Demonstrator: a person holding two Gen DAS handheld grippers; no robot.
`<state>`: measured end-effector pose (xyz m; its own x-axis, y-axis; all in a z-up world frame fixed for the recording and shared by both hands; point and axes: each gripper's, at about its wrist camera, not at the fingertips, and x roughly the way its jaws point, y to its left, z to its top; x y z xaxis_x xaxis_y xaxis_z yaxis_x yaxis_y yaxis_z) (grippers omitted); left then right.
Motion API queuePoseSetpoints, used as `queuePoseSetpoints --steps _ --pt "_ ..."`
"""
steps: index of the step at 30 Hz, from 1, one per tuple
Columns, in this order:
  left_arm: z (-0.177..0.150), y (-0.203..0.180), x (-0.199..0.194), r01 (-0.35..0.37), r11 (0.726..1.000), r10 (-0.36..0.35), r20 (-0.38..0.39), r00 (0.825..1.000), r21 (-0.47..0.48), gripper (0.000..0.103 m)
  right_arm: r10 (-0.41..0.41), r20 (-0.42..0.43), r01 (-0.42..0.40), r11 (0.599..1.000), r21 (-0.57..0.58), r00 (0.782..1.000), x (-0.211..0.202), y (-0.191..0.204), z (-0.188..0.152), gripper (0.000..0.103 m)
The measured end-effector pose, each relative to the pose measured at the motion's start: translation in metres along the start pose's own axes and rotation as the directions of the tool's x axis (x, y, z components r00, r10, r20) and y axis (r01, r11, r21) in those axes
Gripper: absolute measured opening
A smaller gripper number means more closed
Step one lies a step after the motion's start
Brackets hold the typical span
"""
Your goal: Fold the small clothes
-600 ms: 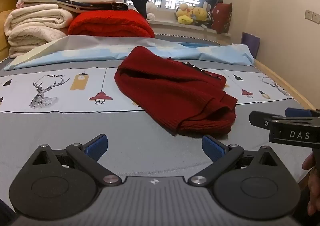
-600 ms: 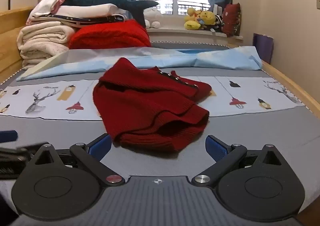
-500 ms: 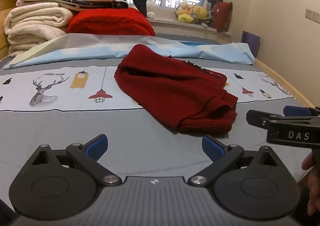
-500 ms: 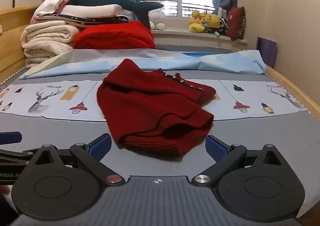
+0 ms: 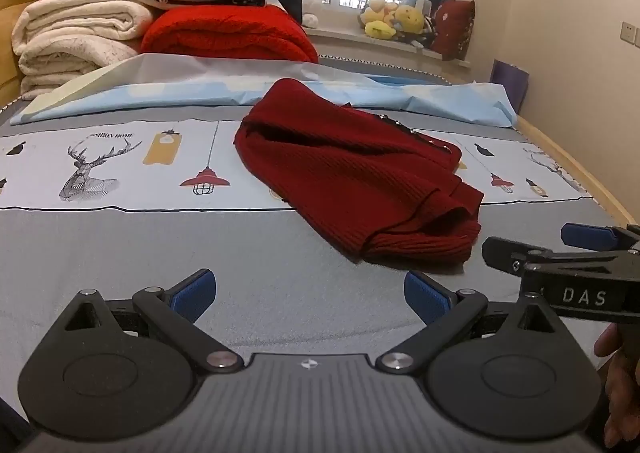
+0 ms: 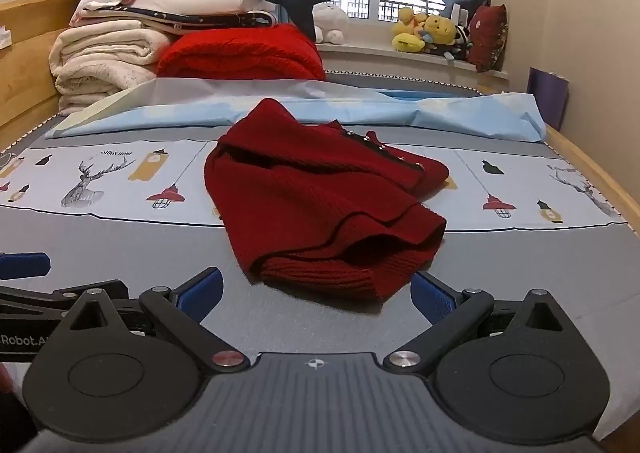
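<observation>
1. Both grippers have crept closer to the red sweater (image 6: 320,205); it now looms larger.
2. Sweater lies crumpled mid-bed (image 5: 120,253), nearer than the blue sheet (image 5: 200,97).
3. Left gripper (image 5: 310,295) and right gripper (image 6: 316,291): spread wide, empty.
4. Step: approach. Next, probably pinch the near hem to spread it flat.

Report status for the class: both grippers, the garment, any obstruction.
Left gripper open, empty; right gripper open, empty. Dark red ribbed knit sweater crumpled on the bed, unfolded, untouched. Nothing in the way.
</observation>
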<state>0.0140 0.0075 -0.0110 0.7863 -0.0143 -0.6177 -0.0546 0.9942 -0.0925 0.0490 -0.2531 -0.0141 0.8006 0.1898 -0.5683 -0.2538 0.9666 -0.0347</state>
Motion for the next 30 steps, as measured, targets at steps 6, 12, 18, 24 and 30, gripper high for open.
queuePoseSetpoints --steps 6,12,18,24,30 --pt "-0.0001 0.0008 0.0013 0.002 1.0 -0.002 -0.005 1.0 -0.01 0.101 -0.004 -0.009 0.004 1.0 -0.013 1.0 0.0021 0.0047 0.0007 0.1" --pt "-0.0005 -0.0005 0.0005 0.0 1.0 0.0 -0.002 1.0 -0.008 0.101 -0.003 -0.01 0.003 1.0 -0.01 1.0 0.0023 0.0041 0.0007 0.1" --pt "-0.0001 0.0002 0.0001 0.0 1.0 0.0 -0.003 1.0 -0.008 0.101 -0.004 -0.011 0.004 1.0 -0.01 1.0 0.0019 0.0049 0.0009 0.1" --pt "0.0 0.0005 0.0 0.001 1.0 -0.001 -0.003 1.0 -0.008 0.101 -0.004 -0.011 0.004 1.0 -0.01 1.0 0.0021 0.005 0.0006 0.1" --pt "-0.0001 0.0005 0.0 0.0 1.0 0.0 -0.004 1.0 -0.008 0.101 -0.004 -0.01 0.004 1.0 -0.01 1.0 0.0025 0.0049 0.0002 0.1"
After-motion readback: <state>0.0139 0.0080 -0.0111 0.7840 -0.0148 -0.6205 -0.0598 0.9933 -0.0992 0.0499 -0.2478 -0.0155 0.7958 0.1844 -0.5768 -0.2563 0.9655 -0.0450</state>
